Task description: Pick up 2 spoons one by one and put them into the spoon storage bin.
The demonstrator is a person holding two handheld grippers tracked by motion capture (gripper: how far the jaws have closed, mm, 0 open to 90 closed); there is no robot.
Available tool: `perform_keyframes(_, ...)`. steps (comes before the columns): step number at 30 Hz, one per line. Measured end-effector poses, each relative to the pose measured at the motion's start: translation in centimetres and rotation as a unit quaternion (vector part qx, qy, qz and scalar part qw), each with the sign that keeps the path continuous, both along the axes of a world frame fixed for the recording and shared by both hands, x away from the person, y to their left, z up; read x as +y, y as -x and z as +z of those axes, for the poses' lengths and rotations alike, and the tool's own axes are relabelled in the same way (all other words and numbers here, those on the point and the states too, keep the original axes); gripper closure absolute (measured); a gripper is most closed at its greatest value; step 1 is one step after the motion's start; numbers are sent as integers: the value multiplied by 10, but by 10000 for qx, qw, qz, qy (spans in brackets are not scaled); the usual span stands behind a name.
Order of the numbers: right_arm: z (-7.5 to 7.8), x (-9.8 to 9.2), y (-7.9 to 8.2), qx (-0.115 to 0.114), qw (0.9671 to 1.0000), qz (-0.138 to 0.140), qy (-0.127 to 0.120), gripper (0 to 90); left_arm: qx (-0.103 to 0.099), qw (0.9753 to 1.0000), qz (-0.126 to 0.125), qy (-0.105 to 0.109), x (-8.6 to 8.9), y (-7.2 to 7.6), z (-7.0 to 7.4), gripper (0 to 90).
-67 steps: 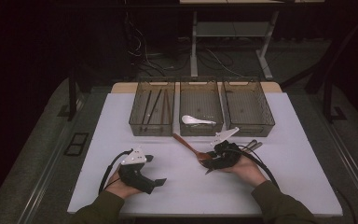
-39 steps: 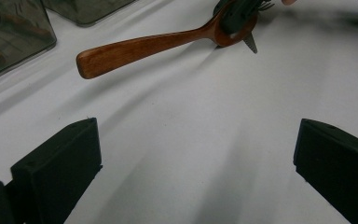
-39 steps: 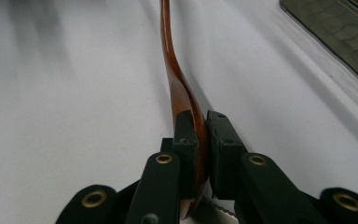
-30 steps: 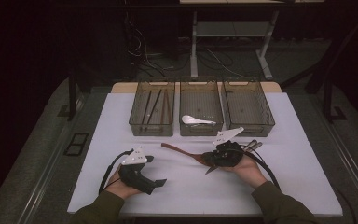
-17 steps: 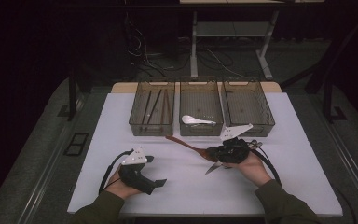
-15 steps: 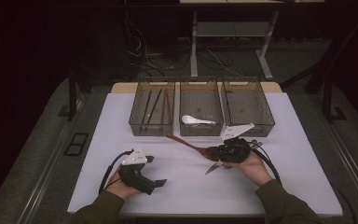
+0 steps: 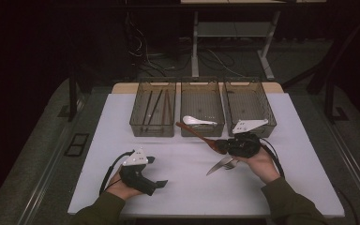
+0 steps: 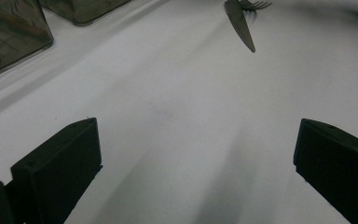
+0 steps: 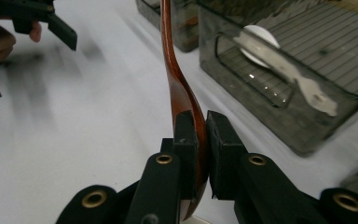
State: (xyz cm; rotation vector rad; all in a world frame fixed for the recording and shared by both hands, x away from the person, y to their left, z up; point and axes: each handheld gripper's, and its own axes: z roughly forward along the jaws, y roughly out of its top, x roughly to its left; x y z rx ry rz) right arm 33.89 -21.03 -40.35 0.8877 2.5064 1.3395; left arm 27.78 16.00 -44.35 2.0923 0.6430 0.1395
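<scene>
My right gripper (image 7: 223,146) is shut on the bowl end of a brown wooden spoon (image 7: 198,133). It holds the spoon above the table, just in front of the middle bin (image 7: 201,89), with the handle pointing back-left. In the right gripper view the spoon (image 9: 176,79) stands on edge between the jaws, at my right gripper (image 9: 200,130). A white ceramic spoon (image 9: 279,60) lies in that bin (image 9: 261,116). My left gripper (image 7: 156,171) rests at the front left, open and holding nothing; its jaws stand wide apart, at my left gripper (image 8: 196,158).
A metal knife (image 7: 218,165) and a fork (image 7: 232,164) lie on the white table beside the right hand. The left bin (image 7: 140,123) holds chopsticks (image 7: 154,105); the right bin (image 7: 248,93) looks bare. The knife (image 8: 240,23) lies far ahead of the left jaws.
The right gripper has carried the wooden spoon up and to the right, toward the bins, leaving the knife and fork behind. The left gripper has stayed put.
</scene>
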Motion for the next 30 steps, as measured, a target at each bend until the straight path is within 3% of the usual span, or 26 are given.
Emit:
perform_keyframes(12,20,-18,-15,-255,9982,-484,-247,825,-14,10000,-17,-28,0,0,0,0)
perform_keyframes(19,36,-16,-31,-424,9955,-779,-347,825,3,10000,-1,0,0,0,0,0)
perform_keyframes(24,39,-7,-47,-475,9936,-980,-295,825,2,10000,-2,3,0,0,0,0)
perform_keyframes(30,37,5,-68,-455,9917,-1201,-35,824,3,10000,-6,11,0,0,0,0)
